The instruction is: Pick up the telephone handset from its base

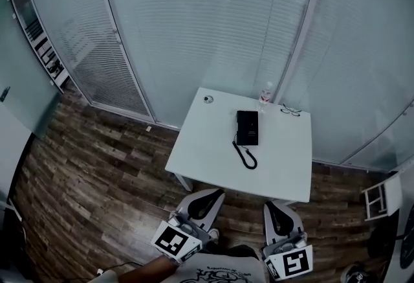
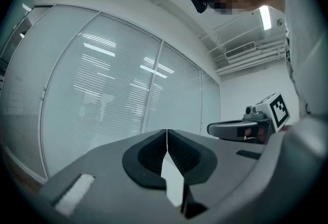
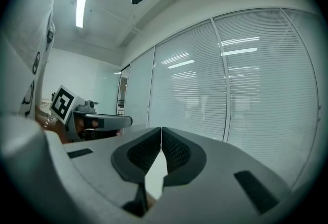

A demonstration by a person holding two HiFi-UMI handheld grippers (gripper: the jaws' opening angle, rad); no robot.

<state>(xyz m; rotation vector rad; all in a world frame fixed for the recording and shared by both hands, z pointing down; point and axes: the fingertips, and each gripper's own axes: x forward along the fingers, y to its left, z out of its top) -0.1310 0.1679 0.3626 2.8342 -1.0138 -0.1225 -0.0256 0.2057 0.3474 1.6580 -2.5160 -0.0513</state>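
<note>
The black telephone point(image 1: 247, 127) lies on the white table point(image 1: 213, 158), its handset resting on the base and its coiled cord point(image 1: 246, 156) trailing toward the near edge. Both grippers hover over the floor, short of the table's near edge. My left gripper point(image 1: 210, 196) is shut with nothing in it, and in the left gripper view its tips point(image 2: 166, 133) meet against the blinds. The right gripper point(image 1: 275, 208) is also shut and empty, its tips point(image 3: 161, 130) touching. Neither gripper view shows the phone. Each one catches the other gripper at its side: the right gripper point(image 2: 241, 128) and the left gripper point(image 3: 100, 121).
A water bottle point(image 1: 266, 92), a pair of glasses point(image 1: 290, 110) and a small round object point(image 1: 207, 99) sit at the table's far edge. Glass walls with blinds point(image 1: 213, 29) close in behind the table. A white chair point(image 1: 378, 201) stands at the right on the wooden floor point(image 1: 97, 171).
</note>
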